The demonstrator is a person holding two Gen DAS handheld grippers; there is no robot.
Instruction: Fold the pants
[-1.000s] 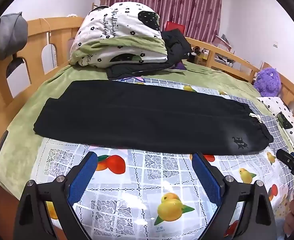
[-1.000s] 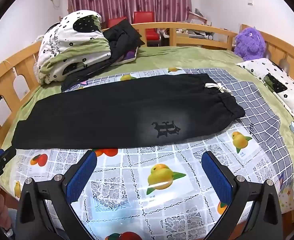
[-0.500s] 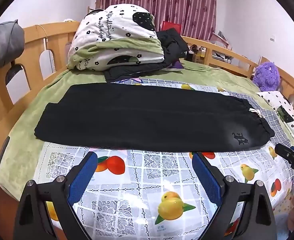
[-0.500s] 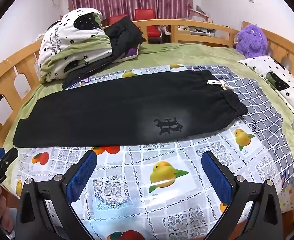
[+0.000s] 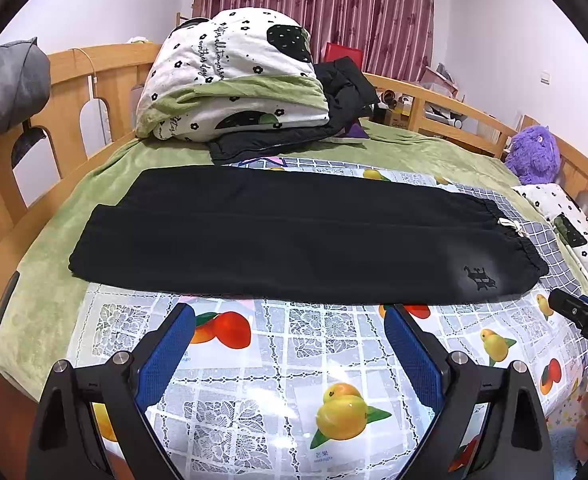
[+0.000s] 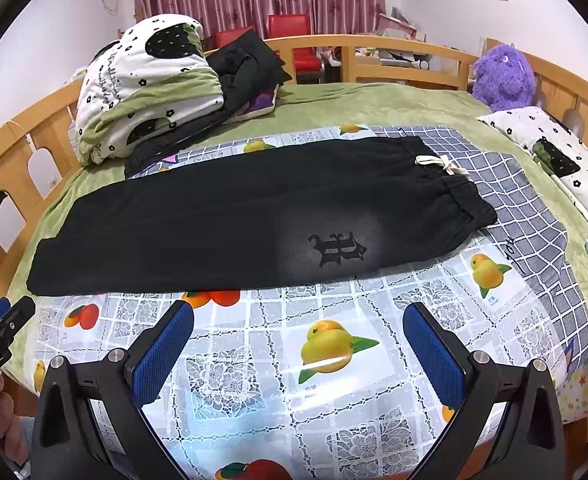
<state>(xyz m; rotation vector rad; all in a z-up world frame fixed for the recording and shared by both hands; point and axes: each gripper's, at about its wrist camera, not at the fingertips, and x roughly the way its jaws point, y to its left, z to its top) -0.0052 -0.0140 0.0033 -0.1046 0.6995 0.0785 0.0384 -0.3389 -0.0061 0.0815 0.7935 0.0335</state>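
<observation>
Black pants (image 5: 294, 236) lie flat across the bed, folded lengthwise, leg hems at the left, waistband with a white drawstring (image 6: 439, 164) at the right; they also show in the right wrist view (image 6: 230, 216). A black emblem (image 6: 335, 248) is near the waist. My left gripper (image 5: 290, 340) is open and empty, hovering over the fruit-print cloth in front of the pants' middle. My right gripper (image 6: 297, 344) is open and empty, in front of the emblem. Each gripper's tip shows in the other's view, the right one (image 5: 581, 316) and the left one (image 6: 2, 324).
A fruit-print plastic cloth (image 5: 278, 364) covers the green blanket (image 5: 46, 280). Folded quilt (image 5: 234, 80) and dark clothes (image 5: 345, 88) sit at the back. A purple plush (image 6: 501, 76) and a pillow (image 6: 557, 156) are at the right. A wooden rail (image 5: 74, 92) rings the bed.
Both grippers have drawn slightly back and up from the pants; both stay open. The pants have not moved.
</observation>
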